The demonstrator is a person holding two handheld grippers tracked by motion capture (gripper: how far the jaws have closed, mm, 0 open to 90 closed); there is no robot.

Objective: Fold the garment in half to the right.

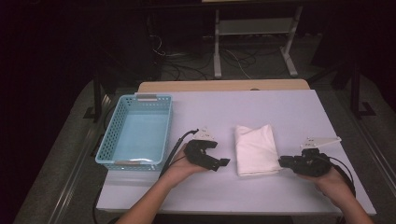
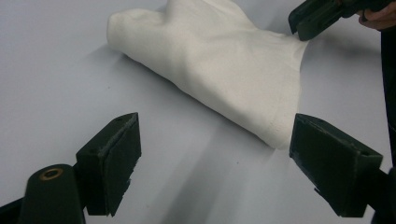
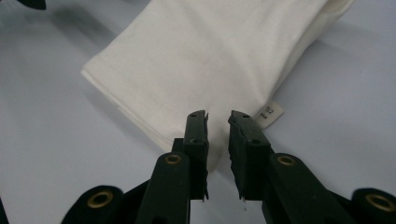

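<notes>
Folded white cloth (image 1: 255, 149) with small label, flat on table (image 1: 289, 112)

Two handheld grippers, both matte black: left gripper (image 1: 223, 163) and right gripper (image 1: 281, 163), each topped by a pale grey three-cornered plate (image 1: 203, 134) and trailing a black cable (image 1: 179, 142). Blocky, wedge-shaped fingers (image 2: 114, 156) with flat inner pads, mounted on rounded black links fixed with brass-coloured ringed rivets (image 3: 173, 159). Bare forearms (image 1: 152, 200) and hands, no sleeves in sight.
</notes>
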